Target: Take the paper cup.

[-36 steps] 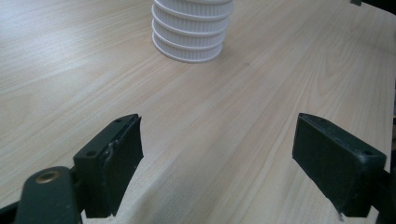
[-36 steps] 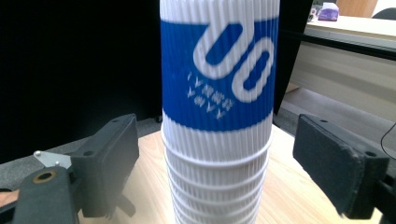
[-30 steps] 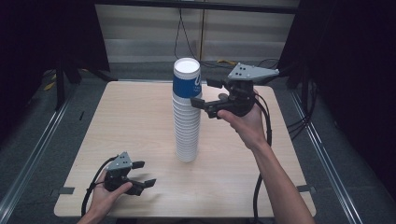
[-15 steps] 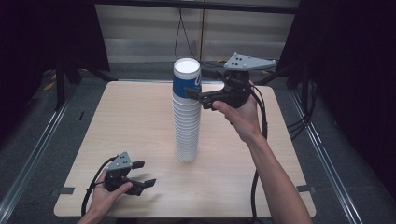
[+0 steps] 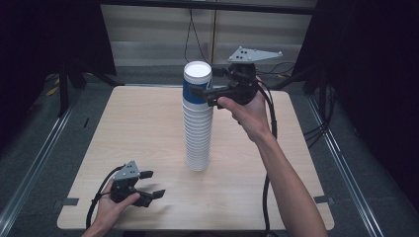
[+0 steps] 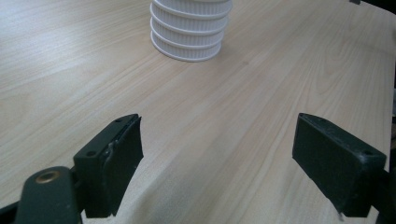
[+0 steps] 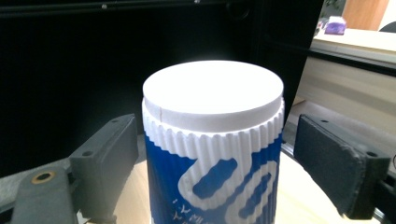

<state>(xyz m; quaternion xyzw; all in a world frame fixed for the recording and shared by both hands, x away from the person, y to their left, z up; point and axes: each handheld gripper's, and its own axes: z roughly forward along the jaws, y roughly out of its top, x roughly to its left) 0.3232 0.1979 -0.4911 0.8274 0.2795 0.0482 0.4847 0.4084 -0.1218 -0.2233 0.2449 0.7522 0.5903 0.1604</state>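
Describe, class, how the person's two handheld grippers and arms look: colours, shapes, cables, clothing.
Both the left gripper and right gripper are black, with two blocky jaws, a grey three-cornered plate on top and a trailing black cable. Both forearms are bare; no sleeves or gloves visible.

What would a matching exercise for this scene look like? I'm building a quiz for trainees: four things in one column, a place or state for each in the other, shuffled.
Things:
1. top cup
2. cup stack
3. left gripper
4. right gripper

Places or states:
A. low at the near left corner of the table, jaws open on nothing
B. blue and white, upside down
C. white, standing mid-table
D. raised, jaws just closing a little, either side of the top cup, pads apart from it

Pairs: 1-B, 2-C, 3-A, 4-D
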